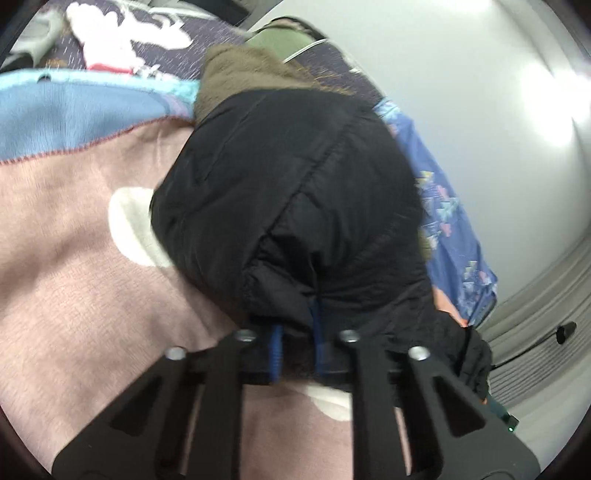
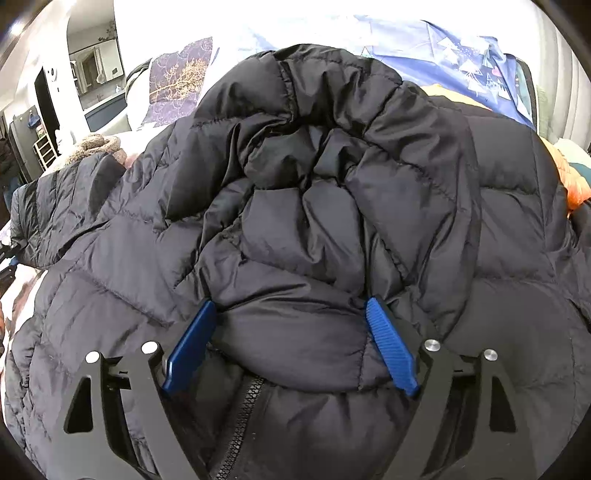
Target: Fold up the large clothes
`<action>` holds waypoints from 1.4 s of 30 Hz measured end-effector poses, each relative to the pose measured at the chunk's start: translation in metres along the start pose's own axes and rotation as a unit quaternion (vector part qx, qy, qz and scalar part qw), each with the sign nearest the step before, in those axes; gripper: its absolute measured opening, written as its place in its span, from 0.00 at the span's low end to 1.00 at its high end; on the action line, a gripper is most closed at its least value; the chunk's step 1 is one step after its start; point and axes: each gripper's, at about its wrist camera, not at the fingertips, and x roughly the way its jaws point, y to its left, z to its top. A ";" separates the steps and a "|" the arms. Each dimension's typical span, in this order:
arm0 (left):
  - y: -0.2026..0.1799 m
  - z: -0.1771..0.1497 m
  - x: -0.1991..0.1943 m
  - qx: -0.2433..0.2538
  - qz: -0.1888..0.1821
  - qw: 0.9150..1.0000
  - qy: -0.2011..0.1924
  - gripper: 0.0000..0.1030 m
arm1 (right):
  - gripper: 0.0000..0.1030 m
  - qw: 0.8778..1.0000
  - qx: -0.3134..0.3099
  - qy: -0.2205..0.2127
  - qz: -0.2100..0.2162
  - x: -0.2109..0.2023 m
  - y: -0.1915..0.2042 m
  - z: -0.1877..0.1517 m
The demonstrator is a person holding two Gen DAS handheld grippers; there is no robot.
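Observation:
A black puffer jacket (image 1: 288, 177) lies bunched on the bed, its brown fleecy hood trim (image 1: 236, 74) at the far end. My left gripper (image 1: 295, 321) is shut on a fold at the jacket's near edge, and the blue pads (image 1: 275, 350) are partly buried in the cloth. In the right wrist view the same jacket (image 2: 295, 184) fills the frame, with its zipper (image 2: 243, 413) running down near the bottom. My right gripper (image 2: 290, 302) stands open wide over it. A puffy fold bulges up between its blue pads (image 2: 391, 347).
The jacket lies on a pink blanket (image 1: 74, 277) with white spots and a blue band (image 1: 74, 114). A blue patterned sheet (image 1: 454, 236) hangs at the bed's right side beside a pale wall (image 1: 480, 92). White clothing (image 1: 122, 29) lies far back. An orange item (image 2: 569, 177) lies at the right.

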 end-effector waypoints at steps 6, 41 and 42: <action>-0.063 0.001 -0.032 0.065 -0.024 0.997 -0.029 0.05 | 0.82 1.000 0.009 -0.004 0.012 -0.001 -0.004 -0.001; -0.310 -0.199 0.005 0.418 -0.137 0.885 0.152 0.68 | 0.84 0.995 0.081 -0.043 0.028 -0.139 -0.085 -0.011; -0.301 -0.191 0.003 0.413 -0.125 0.891 0.142 0.68 | 0.84 0.996 0.065 -0.048 0.032 -0.142 -0.074 -0.008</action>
